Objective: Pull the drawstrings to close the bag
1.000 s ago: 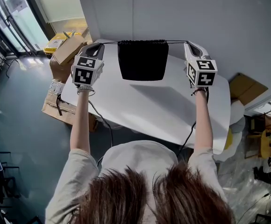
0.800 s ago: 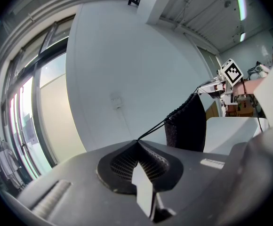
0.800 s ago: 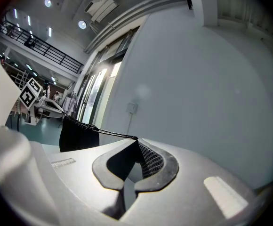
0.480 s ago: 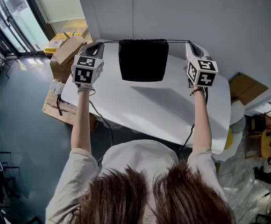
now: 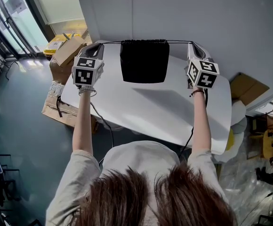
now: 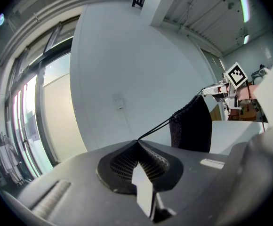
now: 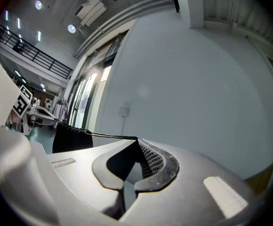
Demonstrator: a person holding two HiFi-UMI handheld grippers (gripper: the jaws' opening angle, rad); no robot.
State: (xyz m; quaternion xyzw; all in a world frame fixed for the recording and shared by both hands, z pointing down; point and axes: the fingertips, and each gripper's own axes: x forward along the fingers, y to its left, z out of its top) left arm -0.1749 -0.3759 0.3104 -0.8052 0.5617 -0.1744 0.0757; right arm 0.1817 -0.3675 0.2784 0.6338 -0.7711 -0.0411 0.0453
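The black fabric bag (image 5: pixel 144 60) hangs between left hand-held gripper (image 5: pixel 99 44) and right hand-held gripper (image 5: pixel 191 44), each clamped on a thin black drawstring (image 7: pixel 113 135); best pull outward evenly and level.

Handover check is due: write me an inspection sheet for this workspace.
Surface: white table, the bag's shadow on it.
Job's things: black drawstring bag hangs, mouth gathered, on taut strings.
Clutter: cardboard boxes on the floor, left.
Grippers: left gripper shut on left drawstring; right gripper shut on right drawstring.
Cables: one cable trails from each wrist.
Surroundings: grey wall, glass doors.
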